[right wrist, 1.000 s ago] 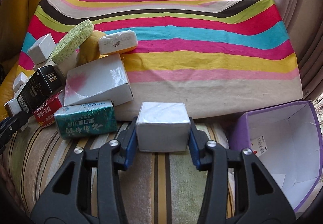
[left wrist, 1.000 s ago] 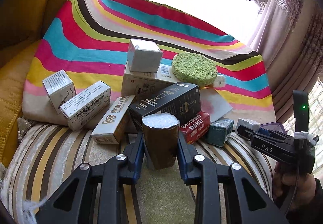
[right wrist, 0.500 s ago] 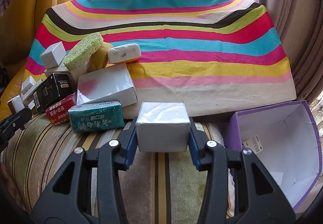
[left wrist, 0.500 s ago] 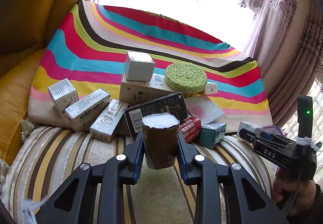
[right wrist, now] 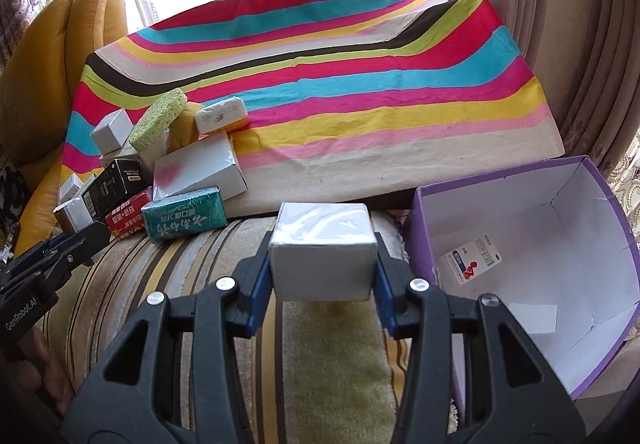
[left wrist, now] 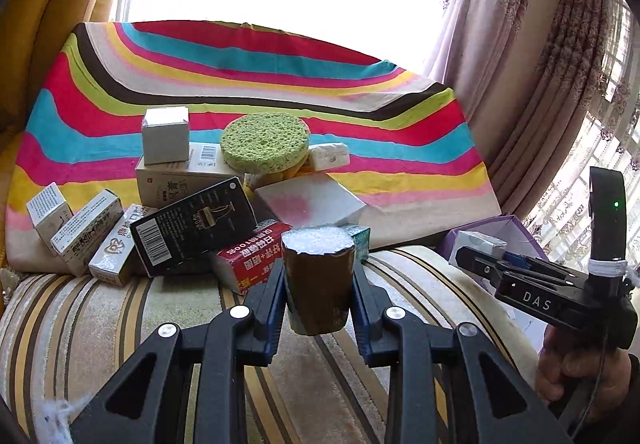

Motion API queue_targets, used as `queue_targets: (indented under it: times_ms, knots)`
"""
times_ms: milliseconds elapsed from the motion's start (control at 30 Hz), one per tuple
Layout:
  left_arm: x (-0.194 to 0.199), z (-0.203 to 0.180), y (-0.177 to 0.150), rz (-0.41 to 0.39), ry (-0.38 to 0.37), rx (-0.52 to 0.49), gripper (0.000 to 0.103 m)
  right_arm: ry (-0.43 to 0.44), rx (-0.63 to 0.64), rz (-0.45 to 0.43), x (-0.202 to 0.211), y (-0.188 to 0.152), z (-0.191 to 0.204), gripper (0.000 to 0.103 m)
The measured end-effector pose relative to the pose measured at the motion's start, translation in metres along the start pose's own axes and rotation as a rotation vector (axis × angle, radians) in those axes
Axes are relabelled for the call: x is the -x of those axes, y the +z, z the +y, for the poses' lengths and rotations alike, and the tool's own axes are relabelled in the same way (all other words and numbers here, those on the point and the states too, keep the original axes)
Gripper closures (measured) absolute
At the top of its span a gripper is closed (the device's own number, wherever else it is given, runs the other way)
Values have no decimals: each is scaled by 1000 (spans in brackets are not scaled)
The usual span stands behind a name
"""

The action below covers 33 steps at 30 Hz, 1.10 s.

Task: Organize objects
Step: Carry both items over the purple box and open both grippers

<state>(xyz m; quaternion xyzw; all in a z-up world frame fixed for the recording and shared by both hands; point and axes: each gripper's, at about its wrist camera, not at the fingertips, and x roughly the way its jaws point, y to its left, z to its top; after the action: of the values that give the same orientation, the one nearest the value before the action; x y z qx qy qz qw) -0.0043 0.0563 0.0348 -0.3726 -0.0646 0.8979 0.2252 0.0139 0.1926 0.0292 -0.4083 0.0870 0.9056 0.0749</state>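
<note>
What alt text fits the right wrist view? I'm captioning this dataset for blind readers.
The right tool grips a white box above a striped cushion, beside an open purple box holding a small carton. To the left, a pile of boxes and a green sponge lean on a rainbow-striped cloth.

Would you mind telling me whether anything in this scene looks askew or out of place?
Yes: the pile of boxes leans haphazardly against the striped cloth, and a green sponge perches tilted on top. The purple box holds only one small carton so far.
</note>
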Motion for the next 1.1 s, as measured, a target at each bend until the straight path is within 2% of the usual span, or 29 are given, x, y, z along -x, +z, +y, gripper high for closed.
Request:
queue_targets:
  times_ms: [733,1100]
  knots:
    - [-50,-150,1,156,-269,-283,72,-140,-215,5,45,-39,-137,55]
    - [-75,-208,-8,252,-399,-408,72,-197,-294,9,57,-57,-176,54]
